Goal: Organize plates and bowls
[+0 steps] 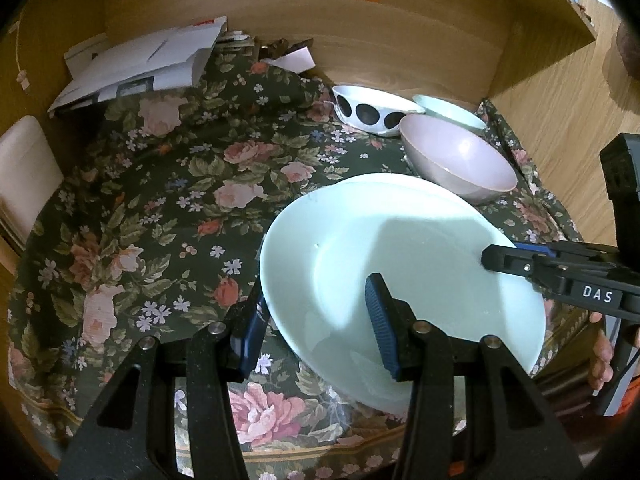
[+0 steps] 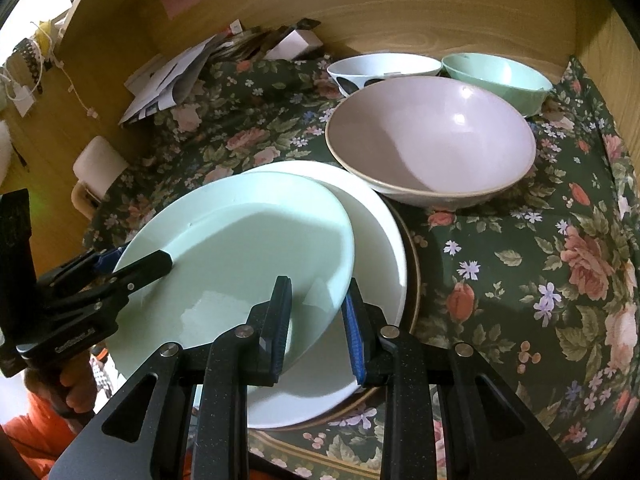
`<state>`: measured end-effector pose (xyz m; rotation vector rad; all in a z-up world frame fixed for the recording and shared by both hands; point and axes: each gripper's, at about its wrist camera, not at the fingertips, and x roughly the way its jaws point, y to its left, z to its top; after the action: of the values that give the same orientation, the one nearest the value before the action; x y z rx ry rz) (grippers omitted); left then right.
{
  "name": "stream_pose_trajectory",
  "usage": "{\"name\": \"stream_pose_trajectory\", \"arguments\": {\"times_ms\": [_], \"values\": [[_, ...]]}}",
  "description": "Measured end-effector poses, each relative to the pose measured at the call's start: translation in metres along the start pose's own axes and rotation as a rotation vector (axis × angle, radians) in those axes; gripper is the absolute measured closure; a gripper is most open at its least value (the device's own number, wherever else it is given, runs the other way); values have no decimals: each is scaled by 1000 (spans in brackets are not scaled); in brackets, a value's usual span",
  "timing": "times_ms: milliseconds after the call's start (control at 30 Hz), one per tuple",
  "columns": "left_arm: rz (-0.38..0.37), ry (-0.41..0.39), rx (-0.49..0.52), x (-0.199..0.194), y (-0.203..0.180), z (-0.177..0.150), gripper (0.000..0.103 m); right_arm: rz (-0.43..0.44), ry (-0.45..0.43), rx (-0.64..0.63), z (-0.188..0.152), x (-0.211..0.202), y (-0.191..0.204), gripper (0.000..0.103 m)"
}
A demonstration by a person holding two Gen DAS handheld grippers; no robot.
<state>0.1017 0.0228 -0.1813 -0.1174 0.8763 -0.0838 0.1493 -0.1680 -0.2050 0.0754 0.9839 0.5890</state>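
Cloth (image 2: 520,248) with flowers covers the table, one piece only. On it I count three plates in one stack: a mint plate (image 2: 240,240) on top, tilted, a white plate (image 2: 376,240) under it, a brown-rimmed plate (image 2: 414,264) at the bottom. Beyond the jaws stand three bowls: one pink bowl (image 2: 432,136), one green bowl (image 2: 496,72), one spotted bowl (image 2: 380,68). The right gripper (image 2: 316,316) is clamped on the near edge of the mint plate. The left gripper (image 1: 316,320) pinches the opposite edge.
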Motion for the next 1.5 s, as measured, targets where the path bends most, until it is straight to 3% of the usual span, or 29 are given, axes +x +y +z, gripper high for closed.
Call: {"name": "stream_pose_trajectory", "arguments": {"times_ms": [467,1033,1200,1500], "values": [[-5,50,21,18,-7,-1,55,-5,3,34,-3,0,-11,80],[15,22,54,11,-13,7,55,-62,-54,29,-4,-17,-15,79],[1,-5,58,1,-16,21,49,-87,-92,19,1,-29,-16,78],[3,-94,117,-18,-33,54,30,-135,-194,0,20,-54,-17,56]]}}
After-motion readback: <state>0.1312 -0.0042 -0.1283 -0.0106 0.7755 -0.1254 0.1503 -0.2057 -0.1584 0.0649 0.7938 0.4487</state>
